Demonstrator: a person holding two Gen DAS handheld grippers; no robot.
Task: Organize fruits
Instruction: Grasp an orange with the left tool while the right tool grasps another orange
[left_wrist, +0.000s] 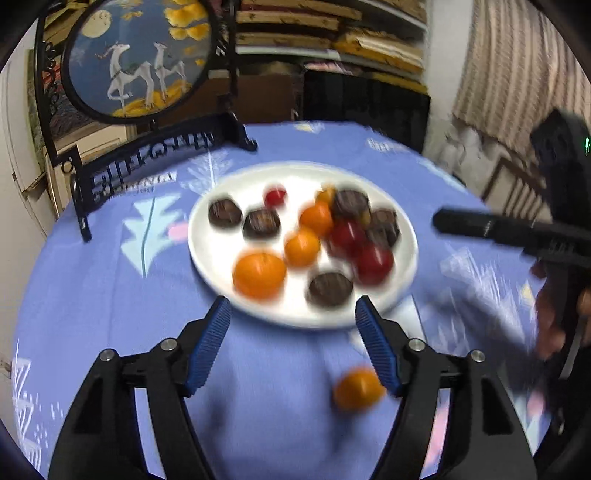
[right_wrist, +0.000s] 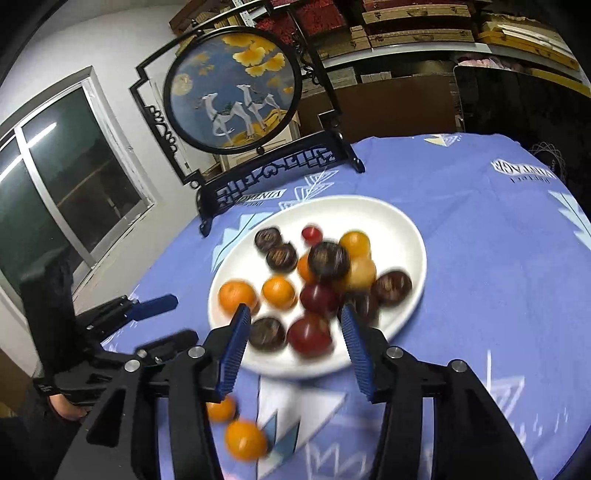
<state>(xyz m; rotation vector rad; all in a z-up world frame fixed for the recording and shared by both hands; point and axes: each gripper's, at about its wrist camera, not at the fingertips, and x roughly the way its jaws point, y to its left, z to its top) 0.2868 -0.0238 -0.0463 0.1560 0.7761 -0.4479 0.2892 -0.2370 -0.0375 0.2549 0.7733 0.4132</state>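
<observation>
A white plate sits mid-table and holds several oranges, red fruits and dark brown fruits; it also shows in the right wrist view. My left gripper is open and empty, its tips at the plate's near rim. One orange lies on the cloth by its right finger. My right gripper is open and empty over the plate's near edge, around a red fruit and a dark fruit. Two oranges lie on the cloth below the plate. The image is blurred.
A blue patterned tablecloth covers the round table. A black-framed round deer screen stands at the back left of the table. The right gripper appears at the right in the left wrist view. Shelves of boxes stand behind.
</observation>
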